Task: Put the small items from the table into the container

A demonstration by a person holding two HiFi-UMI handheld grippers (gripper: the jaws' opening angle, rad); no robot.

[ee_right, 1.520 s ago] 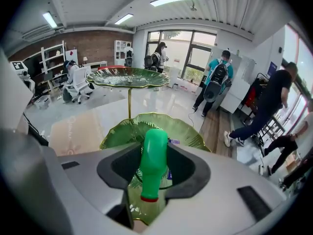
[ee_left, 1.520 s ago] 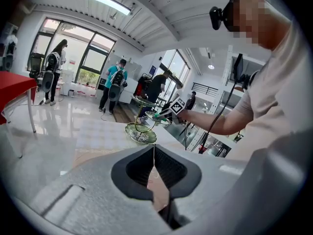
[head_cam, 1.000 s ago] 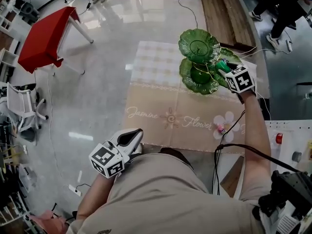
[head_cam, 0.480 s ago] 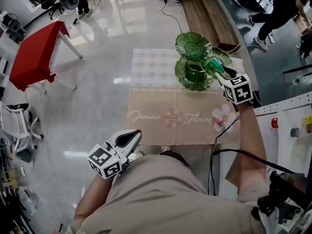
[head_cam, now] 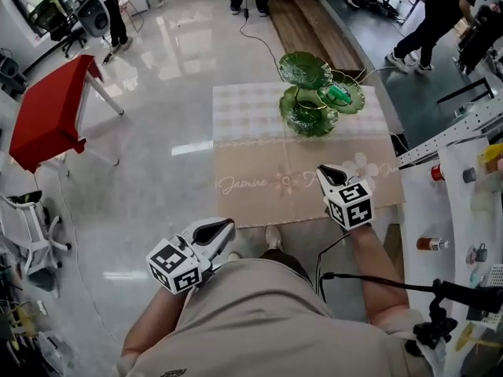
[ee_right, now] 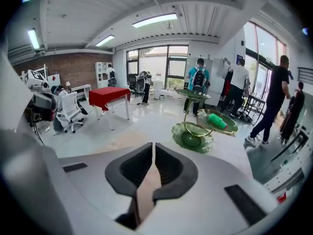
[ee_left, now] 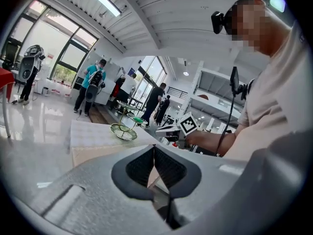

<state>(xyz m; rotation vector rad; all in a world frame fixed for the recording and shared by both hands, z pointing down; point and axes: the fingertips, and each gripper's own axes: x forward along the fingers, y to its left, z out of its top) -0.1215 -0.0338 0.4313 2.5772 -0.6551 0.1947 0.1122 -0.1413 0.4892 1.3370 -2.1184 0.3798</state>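
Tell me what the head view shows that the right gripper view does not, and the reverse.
Only the head view: the left gripper, the lettering on the cloth, the person's shirt. Only the right gripper view: the right gripper with its jaws close up, closing with nothing between them; a brick wall; ceiling lights. Both: the green stand, the green item on its tray, the red table.

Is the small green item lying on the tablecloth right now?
No, the green item lies in a side dish of the green tiered stand.
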